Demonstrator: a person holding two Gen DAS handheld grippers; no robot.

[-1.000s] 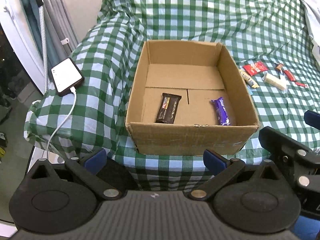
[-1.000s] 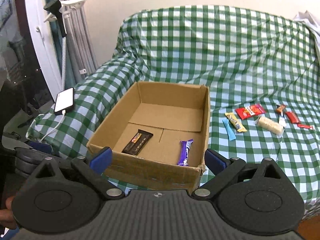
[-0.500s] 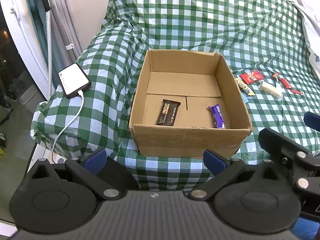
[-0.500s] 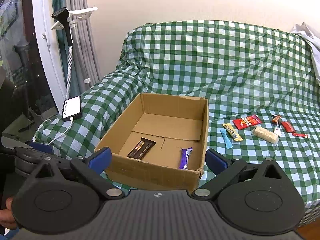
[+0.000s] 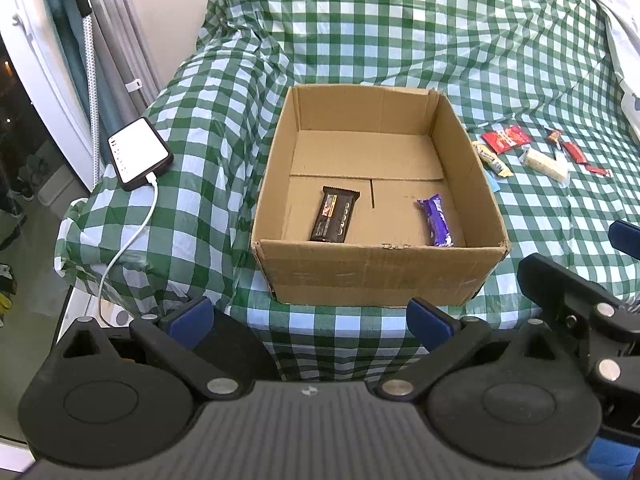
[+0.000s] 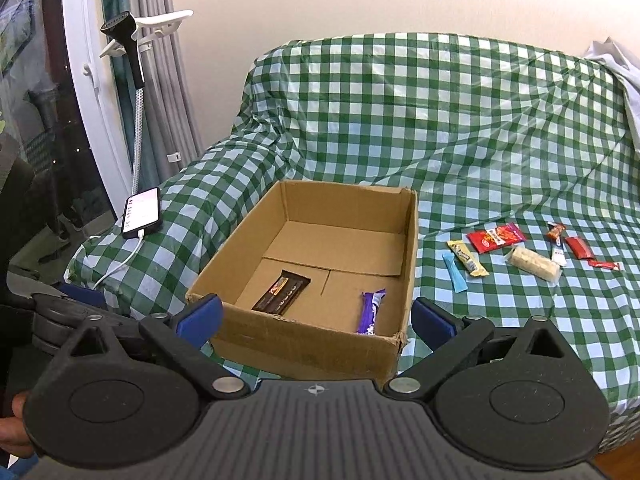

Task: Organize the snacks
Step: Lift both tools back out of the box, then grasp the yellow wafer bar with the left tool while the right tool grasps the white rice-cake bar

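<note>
An open cardboard box [image 5: 384,276] [image 6: 308,340] sits on a green checked sofa cover. Inside lie a dark brown bar [image 5: 334,219] [image 6: 282,292] and a purple bar [image 5: 436,221] [image 6: 371,312]. Several loose snacks lie to the right of the box: a red packet [image 6: 496,237], a yellow bar [image 6: 468,263], a blue stick [image 6: 454,272], a white wafer [image 6: 532,263] and small red pieces [image 6: 580,248]. My left gripper [image 5: 308,318] is open and empty, in front of the box. My right gripper [image 6: 316,316] is open and empty, in front of the box's near right corner.
A phone [image 5: 138,153] [image 6: 143,212] on a white charging cable lies on the sofa arm at left. A steamer pole and curtains [image 6: 136,80] stand by the window at left. The right gripper's body [image 5: 580,304] shows at the right edge of the left wrist view.
Both grippers have pulled back and risen from the box, so it looks smaller and farther. Both stay open; the snacks have not moved.
</note>
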